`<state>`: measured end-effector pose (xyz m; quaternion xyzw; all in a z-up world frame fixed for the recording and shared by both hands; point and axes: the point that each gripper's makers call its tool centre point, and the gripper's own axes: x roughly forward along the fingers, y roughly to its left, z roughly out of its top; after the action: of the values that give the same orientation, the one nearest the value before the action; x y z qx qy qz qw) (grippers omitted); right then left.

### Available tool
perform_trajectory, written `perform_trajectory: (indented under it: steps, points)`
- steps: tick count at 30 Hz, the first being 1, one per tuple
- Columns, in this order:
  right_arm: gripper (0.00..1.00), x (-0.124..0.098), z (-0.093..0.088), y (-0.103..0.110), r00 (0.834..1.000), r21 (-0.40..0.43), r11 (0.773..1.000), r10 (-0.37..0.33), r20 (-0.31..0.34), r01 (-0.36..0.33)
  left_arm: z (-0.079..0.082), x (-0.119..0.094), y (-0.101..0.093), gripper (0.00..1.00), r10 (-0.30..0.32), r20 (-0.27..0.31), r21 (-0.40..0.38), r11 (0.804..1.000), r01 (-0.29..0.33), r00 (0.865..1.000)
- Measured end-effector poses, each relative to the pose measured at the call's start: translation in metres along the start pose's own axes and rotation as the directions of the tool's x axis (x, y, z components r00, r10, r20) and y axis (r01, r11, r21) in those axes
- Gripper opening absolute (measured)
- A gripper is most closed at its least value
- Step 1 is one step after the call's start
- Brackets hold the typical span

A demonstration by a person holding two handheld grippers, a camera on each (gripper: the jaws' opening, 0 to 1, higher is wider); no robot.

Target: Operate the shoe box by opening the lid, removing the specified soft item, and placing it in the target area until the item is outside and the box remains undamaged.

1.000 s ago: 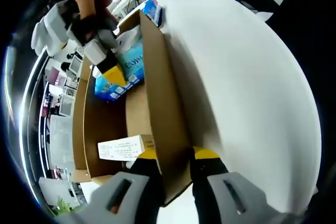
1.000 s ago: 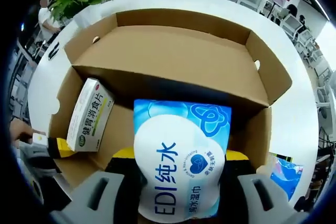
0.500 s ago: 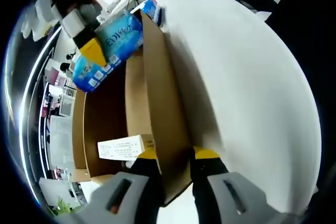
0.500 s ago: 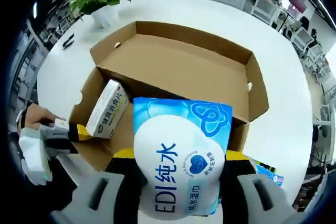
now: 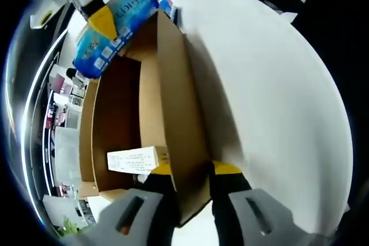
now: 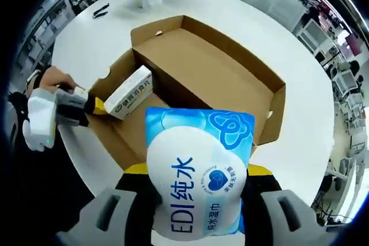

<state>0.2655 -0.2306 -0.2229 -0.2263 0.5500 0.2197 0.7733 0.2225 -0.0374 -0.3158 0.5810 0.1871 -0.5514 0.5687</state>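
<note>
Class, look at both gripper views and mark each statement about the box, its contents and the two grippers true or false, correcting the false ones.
1. The right gripper holds the blue wipes pack. True.
2. The wipes pack lies on the floor of the cardboard box. False: it is held up above the box.
3. The left gripper clamps a wall of the box. True.
4. The box lid is closed. False: it is open.
5. A small white carton lies inside the box. True.

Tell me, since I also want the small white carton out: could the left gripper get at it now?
Probably not yet: the left gripper is shut on the shoe box wall, so its jaws are occupied, though the white carton lies uncovered just inside.
</note>
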Motion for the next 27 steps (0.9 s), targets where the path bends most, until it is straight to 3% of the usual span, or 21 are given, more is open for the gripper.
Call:
perform_trajectory:
  steps: [10, 15, 27]
  points:
    - [0.59, -0.030, -0.025, -0.016, 0.999, -0.039, 0.998, -0.040, -0.020, 0.039, -0.001, 0.001, 0.002, 0.19, 0.000, -0.002, -0.002, 1.000, 0.000, 1.000]
    - [0.59, -0.042, -0.039, -0.022, 0.999, -0.101, 0.994, -0.043, -0.005, 0.042, -0.001, 0.002, 0.002, 0.19, 0.000, -0.006, -0.006, 1.000, 0.000, 1.000]
    - [0.59, -0.055, -0.085, -0.028, 0.998, -0.212, 0.977, -0.044, -0.034, 0.036, -0.001, 0.001, 0.001, 0.19, -0.002, -0.009, -0.008, 1.000, 0.001, 1.000]
